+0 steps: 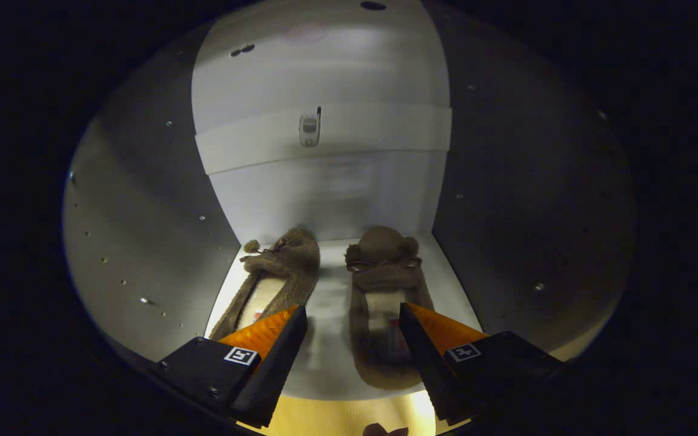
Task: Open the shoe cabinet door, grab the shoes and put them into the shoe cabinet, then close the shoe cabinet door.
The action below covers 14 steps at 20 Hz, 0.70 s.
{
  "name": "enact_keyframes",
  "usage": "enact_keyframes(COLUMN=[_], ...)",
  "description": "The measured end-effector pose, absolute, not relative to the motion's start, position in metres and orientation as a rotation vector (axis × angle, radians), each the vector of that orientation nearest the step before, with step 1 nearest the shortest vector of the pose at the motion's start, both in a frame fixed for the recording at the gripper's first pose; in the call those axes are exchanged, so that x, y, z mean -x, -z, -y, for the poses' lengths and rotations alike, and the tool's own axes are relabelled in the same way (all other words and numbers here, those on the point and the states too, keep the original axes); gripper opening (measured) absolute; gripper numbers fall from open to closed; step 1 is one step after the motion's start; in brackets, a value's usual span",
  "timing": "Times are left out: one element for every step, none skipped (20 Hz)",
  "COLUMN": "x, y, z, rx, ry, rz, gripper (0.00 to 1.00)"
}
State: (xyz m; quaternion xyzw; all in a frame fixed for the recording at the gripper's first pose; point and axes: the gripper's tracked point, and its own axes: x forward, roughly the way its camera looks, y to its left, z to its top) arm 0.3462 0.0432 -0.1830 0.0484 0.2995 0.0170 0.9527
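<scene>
Two brown fuzzy shoes on the white shelf [331, 290] inside the shoe cabinet [143, 212], toes to the back wall: left shoe [279, 272], right shoe [385, 284], side by side, apart. Gripper [354, 315] level at the cabinet mouth; fingers [276, 357] spread wide, holding nothing, tips overlapping both shoes' heel ends.

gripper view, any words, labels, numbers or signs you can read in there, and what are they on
No readable words or numbers.
Black-and-white square markers, one on each body of the open tool: patterns, not text.
Red-and-white patch inside the right brown fuzzy slipper: too blurred to read.
Reddish patch inside the left brown fuzzy slipper: too small to read.
Small metal fitting on the white cabinet back panel: no lettering visible.
</scene>
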Motion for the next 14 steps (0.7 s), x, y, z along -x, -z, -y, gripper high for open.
enact_keyframes(x=[-0.337, -0.327, -0.315, -0.303, -0.291, -0.279, -0.265, -0.248, -0.232, -0.217, -0.203, -0.189, -0.174, -0.16], y=[0.173, 0.163, 0.149, 0.136, 0.121, 0.109, 0.096, 0.081, 0.069, 0.06, 0.052, 0.044, 0.036, 0.031], z=[-0.042, -0.041, -0.041, -0.042, -0.044, -0.047, -0.048, -0.049, -0.051, -0.051, -0.053, -0.051, -0.05, -0.048], rx=[-0.099, -0.092, -0.084, -0.075, -0.063, -0.044, -0.025, -0.012, -0.002, 0.011, 0.015, 0.014, 0.01, 0.007], ry=[-0.03, -0.025, -0.023, -0.023, -0.028, -0.026, -0.024, -0.018, -0.014, 0.0, 0.008, 0.02, 0.028, 0.037], rz=[-0.571, -0.531, -0.482, -0.432, -0.378, -0.324, -0.272, -0.219, -0.173, -0.136, -0.096, -0.06, -0.028, -0.007], gripper=[0.97, 0.97, 0.97, 0.97, 0.97, 0.97, 0.97, 0.97, 0.97, 0.97, 0.97, 0.98, 0.98, 0.98])
